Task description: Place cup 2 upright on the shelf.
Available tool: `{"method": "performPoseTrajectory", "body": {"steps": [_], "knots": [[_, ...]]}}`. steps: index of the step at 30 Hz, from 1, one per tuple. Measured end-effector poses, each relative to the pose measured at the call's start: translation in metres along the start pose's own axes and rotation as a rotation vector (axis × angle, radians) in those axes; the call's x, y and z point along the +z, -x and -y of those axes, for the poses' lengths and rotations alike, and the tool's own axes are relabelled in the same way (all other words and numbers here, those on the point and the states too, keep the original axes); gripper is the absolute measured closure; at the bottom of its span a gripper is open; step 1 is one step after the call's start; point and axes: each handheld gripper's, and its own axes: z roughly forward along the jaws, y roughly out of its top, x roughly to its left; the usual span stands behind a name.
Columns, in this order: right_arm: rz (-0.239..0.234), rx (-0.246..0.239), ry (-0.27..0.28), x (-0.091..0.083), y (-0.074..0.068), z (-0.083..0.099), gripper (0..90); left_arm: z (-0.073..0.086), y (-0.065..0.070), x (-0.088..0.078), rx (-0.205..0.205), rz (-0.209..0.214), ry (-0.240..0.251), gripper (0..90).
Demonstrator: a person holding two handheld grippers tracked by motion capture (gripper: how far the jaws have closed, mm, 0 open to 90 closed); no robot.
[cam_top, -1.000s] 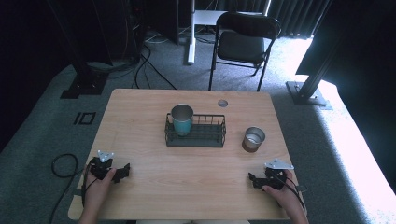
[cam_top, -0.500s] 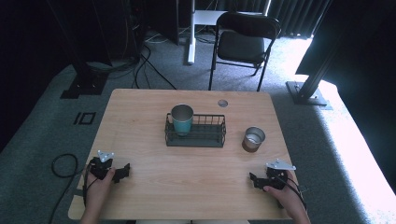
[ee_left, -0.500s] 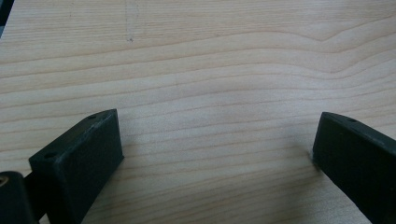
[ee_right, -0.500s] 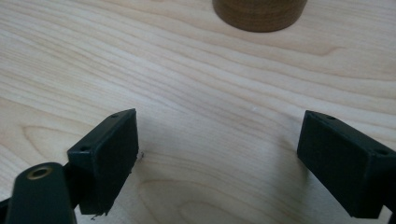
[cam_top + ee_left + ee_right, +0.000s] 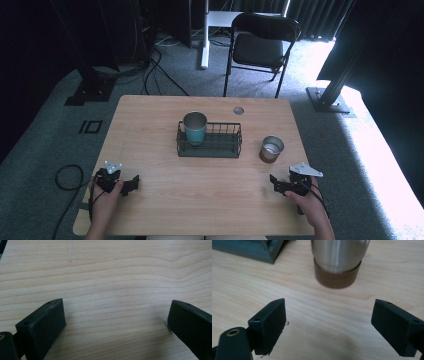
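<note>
A black wire basket [image 5: 210, 142] stands at the middle of the wooden table [image 5: 150, 115] with a teal metal cup [image 5: 194, 127] upright in its left end. A steel cup with a brown base [image 5: 271, 149] stands on the table to the basket's right; in the right gripper view this steel cup [image 5: 337, 262] is just ahead of the jaws. My left gripper [image 5: 131, 185] rests near the front left edge, open over bare wood [image 5: 115, 315]. My right gripper [image 5: 276, 184] rests near the front right, open and empty [image 5: 328, 325], short of the steel cup.
A small round grommet [image 5: 238, 110] sits in the table's far edge. A black folding chair [image 5: 262, 47] stands behind the table, with a white desk leg [image 5: 204, 35] and cables [image 5: 150, 65] on the floor. A corner of the basket [image 5: 257, 250] shows in the right gripper view.
</note>
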Motion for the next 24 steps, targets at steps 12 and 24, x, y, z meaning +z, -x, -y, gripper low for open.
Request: {"method": "performPoseTrajectory", "body": {"steps": [12, 24], "knots": [[0.007, 0.002, 0.093, 0.006, 0.005, -0.015, 12.2, 0.0, 0.0, 0.0, 0.0, 0.0, 0.0, 2.4], [0.02, 0.007, 0.12, 0.017, 0.009, -0.028, 11.6, 0.0, 0.0, 0.0, 0.0, 0.0, -0.001, 2.3]]}}
